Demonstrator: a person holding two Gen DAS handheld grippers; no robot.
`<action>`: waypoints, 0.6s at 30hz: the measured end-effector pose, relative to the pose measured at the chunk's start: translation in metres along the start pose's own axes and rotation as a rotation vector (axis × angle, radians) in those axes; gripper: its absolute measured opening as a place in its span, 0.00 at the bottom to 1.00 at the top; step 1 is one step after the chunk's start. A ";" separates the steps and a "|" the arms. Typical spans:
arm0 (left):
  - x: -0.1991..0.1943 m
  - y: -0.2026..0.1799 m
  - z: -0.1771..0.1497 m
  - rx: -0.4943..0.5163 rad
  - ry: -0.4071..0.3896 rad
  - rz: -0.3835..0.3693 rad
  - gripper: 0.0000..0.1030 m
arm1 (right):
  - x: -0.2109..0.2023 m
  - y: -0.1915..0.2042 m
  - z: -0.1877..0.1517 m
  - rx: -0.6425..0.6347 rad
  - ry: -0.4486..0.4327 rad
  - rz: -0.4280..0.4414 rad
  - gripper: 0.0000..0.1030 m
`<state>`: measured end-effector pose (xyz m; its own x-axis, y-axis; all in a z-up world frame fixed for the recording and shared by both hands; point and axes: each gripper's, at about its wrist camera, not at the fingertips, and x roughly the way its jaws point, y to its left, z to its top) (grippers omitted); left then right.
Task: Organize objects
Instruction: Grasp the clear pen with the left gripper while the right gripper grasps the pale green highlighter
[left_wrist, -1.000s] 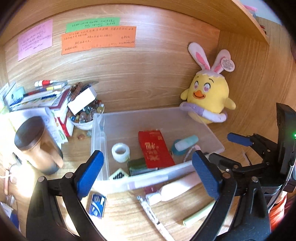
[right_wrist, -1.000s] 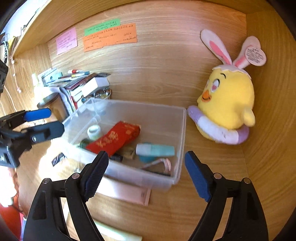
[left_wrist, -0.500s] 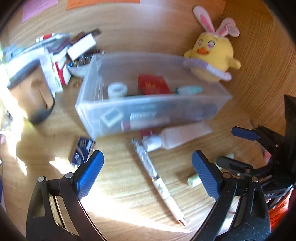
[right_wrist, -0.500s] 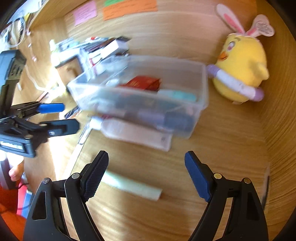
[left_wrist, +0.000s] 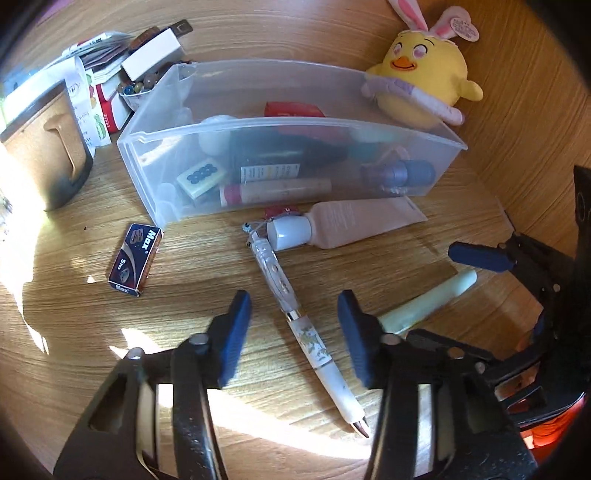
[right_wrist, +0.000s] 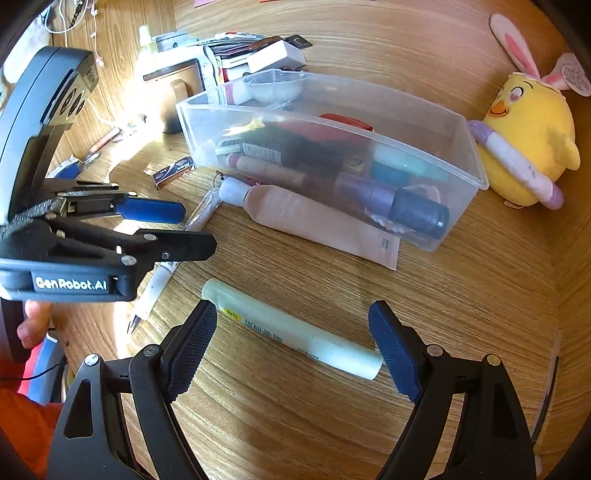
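A white pen (left_wrist: 295, 321) lies on the wooden desk between the fingers of my left gripper (left_wrist: 295, 332). Its jaws are closing, but a gap shows on each side of the pen, so the pads are not touching it. A pale green tube (right_wrist: 295, 332) lies crosswise between the wide-open fingers of my right gripper (right_wrist: 293, 349), which is not touching it. Behind both stands a clear plastic box (left_wrist: 162, 192) holding several small items. A pink tube (left_wrist: 362, 221) with a white cap lies against the box's front wall. In the right wrist view the left gripper (right_wrist: 155, 210) is at the left.
A small blue Max staples box (left_wrist: 135, 260) lies left of the pen. A yellow plush chick (left_wrist: 421, 77) sits in the back right corner. A brown mug (left_wrist: 44, 147) and stacked boxes and papers (left_wrist: 110, 74) crowd the back left. Wooden walls close off the back and right.
Both grippers have sunk toward the desk and tipped downward. The left jaws have narrowed around the pen. The right gripper now straddles the green tube.
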<state>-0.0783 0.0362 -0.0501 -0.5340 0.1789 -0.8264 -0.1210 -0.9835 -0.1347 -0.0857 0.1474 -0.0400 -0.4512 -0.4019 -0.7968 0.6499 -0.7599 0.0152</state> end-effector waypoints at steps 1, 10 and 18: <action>-0.001 -0.001 -0.002 0.010 -0.003 0.001 0.36 | 0.001 0.000 0.000 -0.002 0.000 -0.001 0.78; -0.012 0.003 -0.018 0.062 -0.025 0.015 0.20 | 0.004 0.003 -0.003 -0.005 0.011 -0.022 0.43; -0.025 0.008 -0.033 0.088 -0.023 0.010 0.15 | -0.003 -0.004 -0.009 0.057 0.017 -0.011 0.14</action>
<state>-0.0388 0.0228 -0.0488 -0.5548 0.1707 -0.8143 -0.1880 -0.9791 -0.0772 -0.0817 0.1563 -0.0432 -0.4472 -0.3855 -0.8071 0.6091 -0.7921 0.0408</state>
